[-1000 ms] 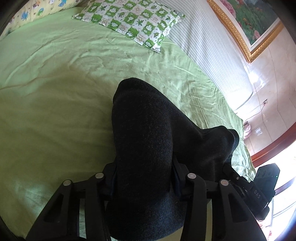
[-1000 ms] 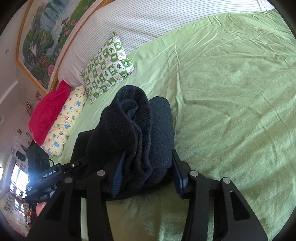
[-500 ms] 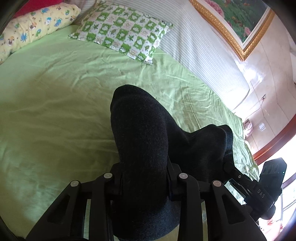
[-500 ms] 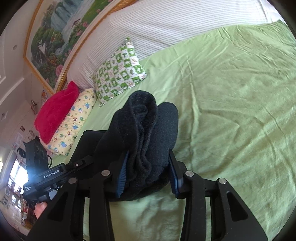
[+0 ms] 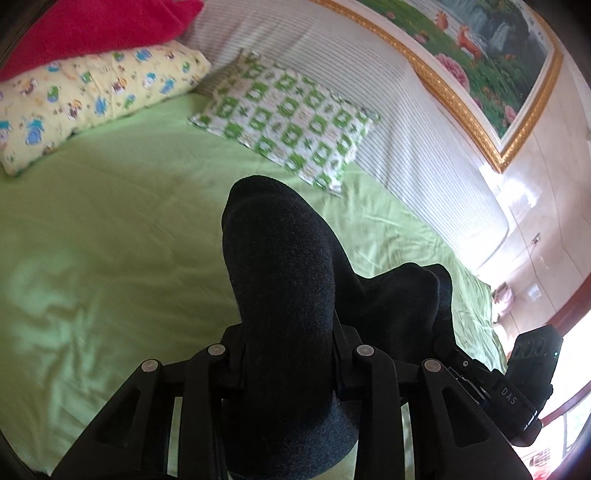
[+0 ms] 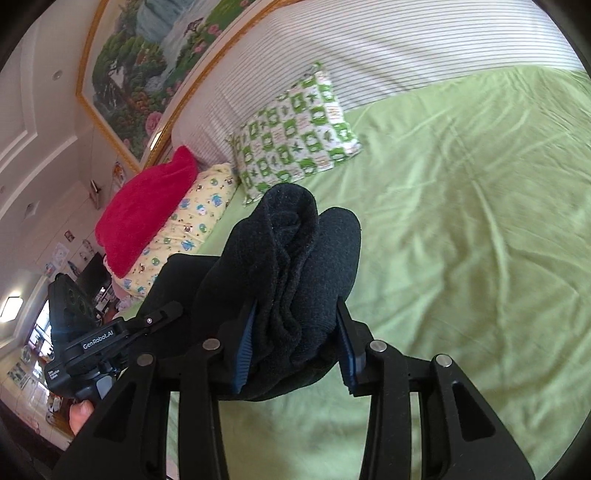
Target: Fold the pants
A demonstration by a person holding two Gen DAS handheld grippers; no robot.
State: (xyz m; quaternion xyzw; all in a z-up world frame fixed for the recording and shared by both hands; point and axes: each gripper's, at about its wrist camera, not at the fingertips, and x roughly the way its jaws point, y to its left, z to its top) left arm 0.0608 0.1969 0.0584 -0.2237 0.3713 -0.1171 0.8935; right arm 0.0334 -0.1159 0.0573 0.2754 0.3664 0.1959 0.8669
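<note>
The dark, thick folded pants (image 5: 284, 280) are held between both grippers above the green bed sheet (image 5: 110, 229). My left gripper (image 5: 290, 332) is shut on one end of the bundle, which bulges up past its fingers. My right gripper (image 6: 295, 332) is shut on the other end of the pants (image 6: 295, 258), blue pads pressing the layered folds. Each gripper shows in the other's view: the right one at the lower right in the left wrist view (image 5: 517, 391), the left one at the lower left in the right wrist view (image 6: 92, 343).
A green-and-white checked pillow (image 5: 288, 122), a yellow cartoon pillow (image 5: 81, 99) and a red cushion (image 5: 92, 29) lie at the bed's head against a striped headboard (image 5: 388, 103). A framed painting (image 5: 480, 48) hangs above. The sheet (image 6: 461, 240) spreads wide to the right.
Both grippers have lifted and tilted up with the pants, bringing the pillows, headboard and painting further into view. Both jaws have closed tighter on the bundle.
</note>
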